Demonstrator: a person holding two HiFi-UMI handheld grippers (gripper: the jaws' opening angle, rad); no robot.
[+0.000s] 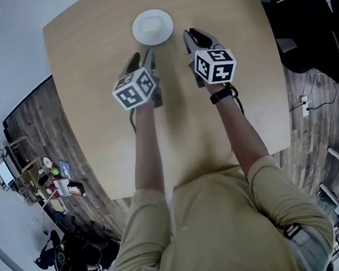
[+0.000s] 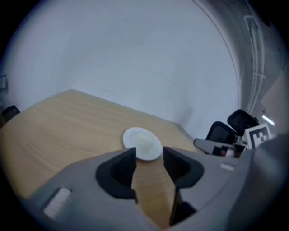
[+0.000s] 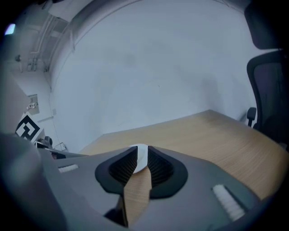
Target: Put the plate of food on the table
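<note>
1. The plate (image 1: 152, 26) of food sat flat on the table (image 1: 86, 86), toward its far edge, so the task looked done.
2. The left gripper (image 2: 149, 159) was released, its jaws wide apart with nothing pressed between them and its tips just short of the plate's near rim.
3. The right gripper (image 3: 141, 156) gripped nothing either. Its jaws were only narrowly parted, and it sat off to the plate's side.
4. The left tips were still close to the rim. A forward drift while backing off could have nudged the plate toward the far edge or shaken the food.
</note>
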